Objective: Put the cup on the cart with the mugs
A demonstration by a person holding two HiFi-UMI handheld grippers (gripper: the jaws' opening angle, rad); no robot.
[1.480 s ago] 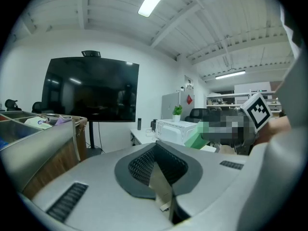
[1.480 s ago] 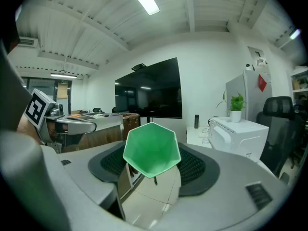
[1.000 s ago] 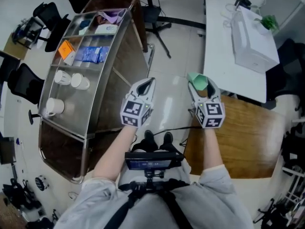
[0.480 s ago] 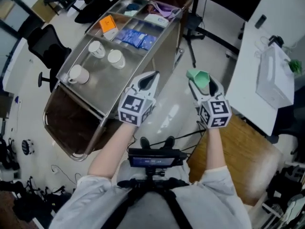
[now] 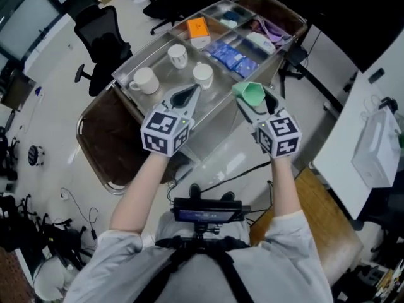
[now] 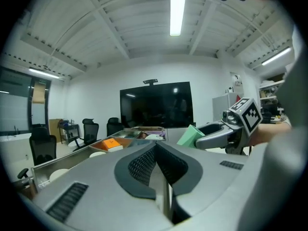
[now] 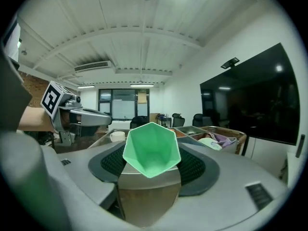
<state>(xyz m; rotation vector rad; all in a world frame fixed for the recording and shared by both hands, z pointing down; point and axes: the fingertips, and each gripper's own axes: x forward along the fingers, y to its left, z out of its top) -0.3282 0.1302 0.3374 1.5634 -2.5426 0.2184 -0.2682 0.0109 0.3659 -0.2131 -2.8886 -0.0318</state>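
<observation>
Cup, a green one with a six-sided mouth, sits pinched between the jaws of the right gripper. It lies on its side in the grip, with its mouth turned back toward that gripper's own camera. It hangs in the air over the near long edge of the cart and touches nothing there. The left gripper hovers beside it over the same edge, jaws pressed together with nothing between them.

Three white mugs stand on the open steel section at the left end of the cart top. The compartments toward the other end hold an orange packet and blue packets, among other things.

The step in hand looks like the carry: the cup has reached the cart but is not yet set down. The next move probably calls for bringing it further in from the edge, over the bare steel just beside the nearest mug. There it would need tipping upright (it now lies roughly level in the grip) and lowering until its base rests flat. Only then should the jaws spread. The mugs stand close together, so it should come in through the gap on the near side so as not to knock one.
</observation>
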